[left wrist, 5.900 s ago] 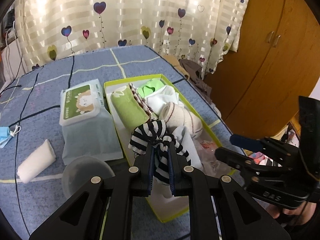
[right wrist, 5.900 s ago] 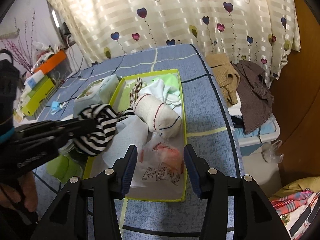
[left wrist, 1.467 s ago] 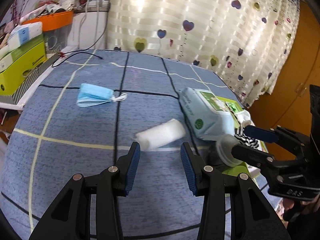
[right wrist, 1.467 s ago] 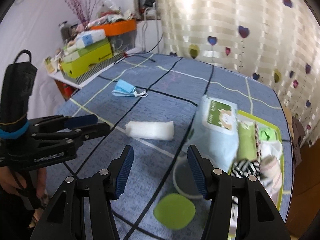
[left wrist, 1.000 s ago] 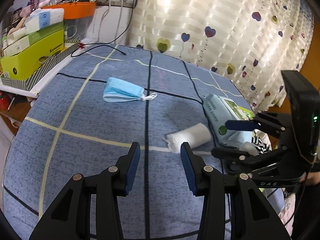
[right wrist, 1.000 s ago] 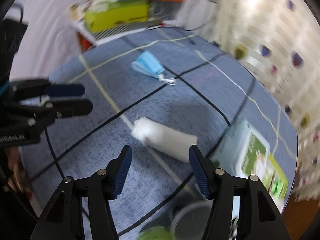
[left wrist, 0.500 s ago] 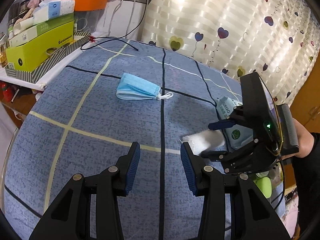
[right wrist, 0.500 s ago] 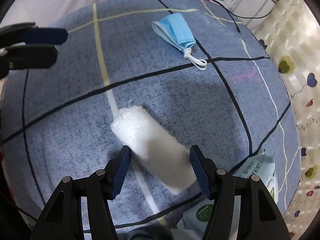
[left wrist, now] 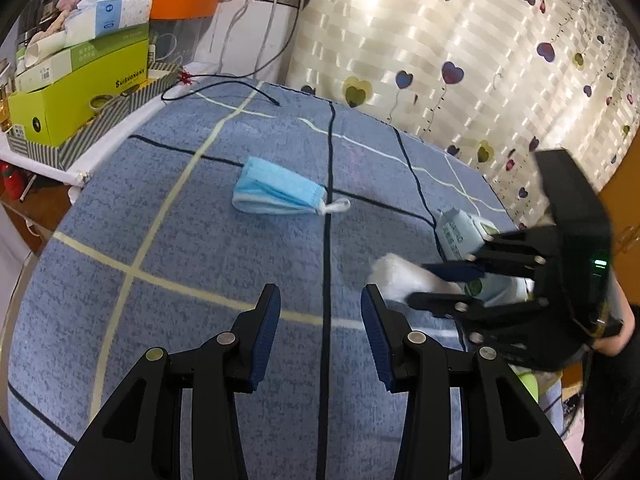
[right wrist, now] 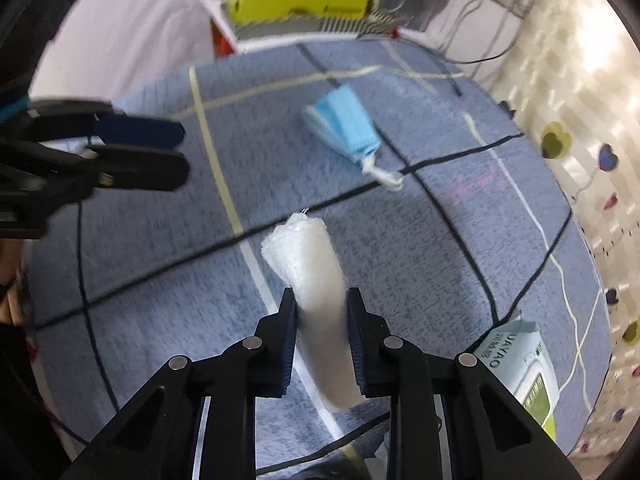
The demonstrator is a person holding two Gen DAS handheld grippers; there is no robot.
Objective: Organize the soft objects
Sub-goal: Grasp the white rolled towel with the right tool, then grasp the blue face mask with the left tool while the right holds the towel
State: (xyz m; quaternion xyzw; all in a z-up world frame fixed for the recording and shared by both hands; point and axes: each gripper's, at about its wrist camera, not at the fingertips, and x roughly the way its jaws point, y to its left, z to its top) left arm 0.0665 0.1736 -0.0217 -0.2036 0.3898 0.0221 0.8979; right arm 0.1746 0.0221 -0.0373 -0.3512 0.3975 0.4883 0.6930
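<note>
On the blue checked cloth that covers the table, I have the right gripper angled steeply down over the rolled white towel. Its jaws are closing, the towel sits between them, and in the right wrist view both pads already press into the roll's sides near its middle, so the far end of the roll sticks out past the fingertips and the near end runs back under the gripper body. From the left wrist view I see the same gripper coming in from the right edge, tipped over, with the towel caught between its fingers and a bit of a hand behind it; that part is somewhat blurred.

My left gripper points down at a gentler slant over bare cloth. Its jaws stand well apart with nothing between them. In the right wrist view it shows at the left edge, reaching in sideways and well apart from the towel.

A folded blue face mask lies farther out on the cloth, ear loops trailing to one side, clear of both grippers. A pack of wet wipes lies near the right gripper, partly hidden behind it in the left view. Beyond the table's far edge sits a shelf with a lime green box and an orange tub, and a heart-print curtain hangs behind.
</note>
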